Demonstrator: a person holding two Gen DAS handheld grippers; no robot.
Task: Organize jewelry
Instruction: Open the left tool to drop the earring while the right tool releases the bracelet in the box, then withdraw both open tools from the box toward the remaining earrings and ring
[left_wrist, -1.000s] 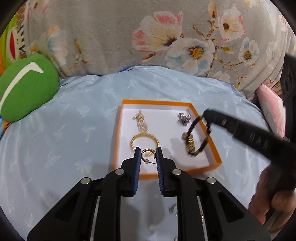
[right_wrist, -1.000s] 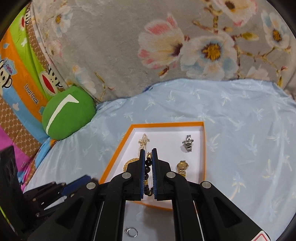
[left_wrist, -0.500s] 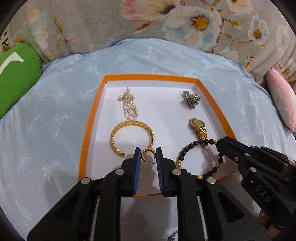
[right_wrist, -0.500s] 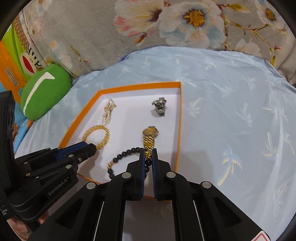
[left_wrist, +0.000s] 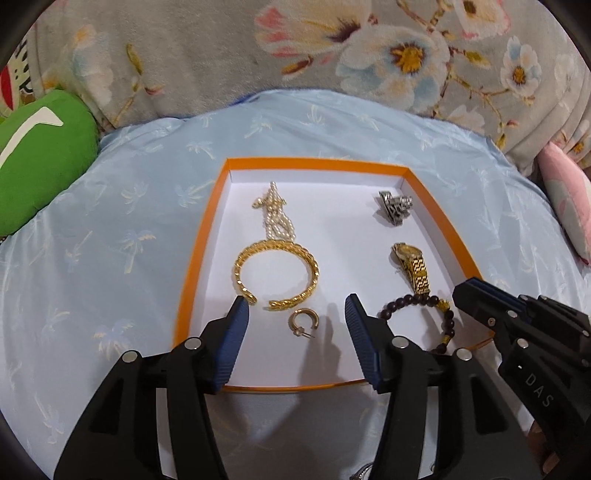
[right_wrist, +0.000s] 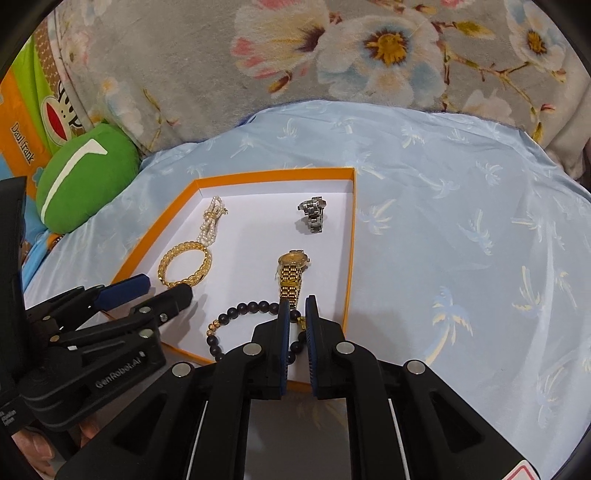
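Note:
An orange-rimmed white tray (left_wrist: 317, 163) lies on a blue bedspread. My left gripper (left_wrist: 295, 301) hangs over the tray's near edge with its jaws opening. A small gold hoop earring (left_wrist: 303, 322) lies loose on the tray floor between them, touching neither pad. Beyond it sit a gold bangle (left_wrist: 275, 245) and a pearl piece (left_wrist: 275, 218). A silver piece (left_wrist: 395, 208) and a gold watch (left_wrist: 412, 262) lie to the right. My right gripper (right_wrist: 296, 302) stands nearly shut, jaws just starting to part, on a dark beaded bracelet (right_wrist: 236, 308) that rests on the tray.
The light blue bedspread (left_wrist: 110, 258) spreads around the tray. A green cushion (left_wrist: 33, 162) sits far left and a floral blanket (left_wrist: 332, 55) rises behind. A pink pillow (left_wrist: 565, 192) lies at right. A small silver item (left_wrist: 360, 474) peeks from under my left gripper.
Both grippers came down to the tray. The left one opened and let the gold earring drop onto the tray floor. The beaded bracelet now lies on the tray, still between the right pads.

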